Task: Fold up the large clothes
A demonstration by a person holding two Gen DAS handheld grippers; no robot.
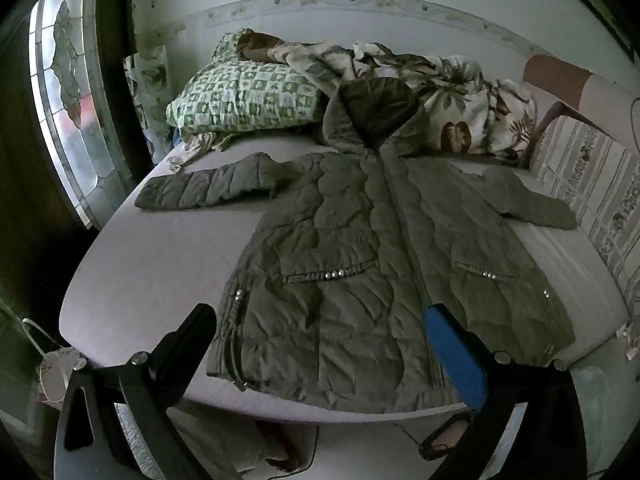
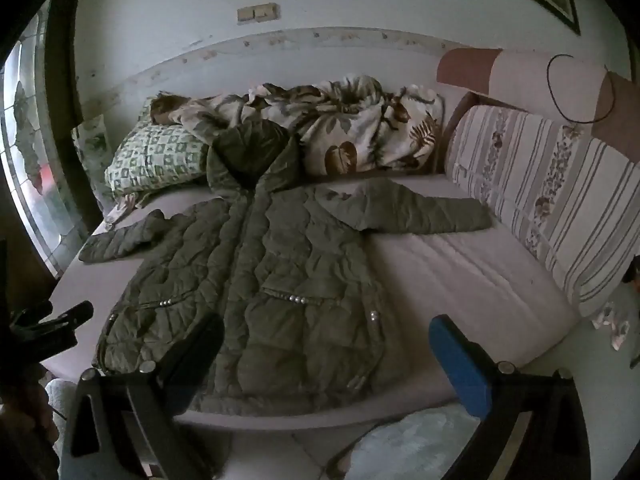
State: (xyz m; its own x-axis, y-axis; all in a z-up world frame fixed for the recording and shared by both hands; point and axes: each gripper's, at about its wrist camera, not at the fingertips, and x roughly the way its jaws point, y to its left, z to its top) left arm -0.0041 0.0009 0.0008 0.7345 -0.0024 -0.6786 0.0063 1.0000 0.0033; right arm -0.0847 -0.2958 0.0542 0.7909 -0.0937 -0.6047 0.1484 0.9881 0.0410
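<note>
An olive quilted hooded coat (image 1: 360,264) (image 2: 256,280) lies flat and face up on the bed (image 1: 152,272) (image 2: 460,276), sleeves spread to both sides, hood toward the wall. My left gripper (image 1: 320,320) hangs open above the coat's hem near the bed's front edge, nothing between its fingers. My right gripper (image 2: 326,334) is open too, over the hem's right half, holding nothing. The left gripper's black finger (image 2: 76,314) shows at the left edge of the right wrist view.
A green checked pillow (image 1: 244,98) (image 2: 156,160) and a rumpled leaf-print blanket (image 1: 452,108) (image 2: 360,128) lie at the bed's head. A striped cushion (image 1: 592,184) (image 2: 552,200) lines the right side. A stained-glass window (image 1: 68,92) stands left. Shoes (image 1: 444,436) sit on the floor.
</note>
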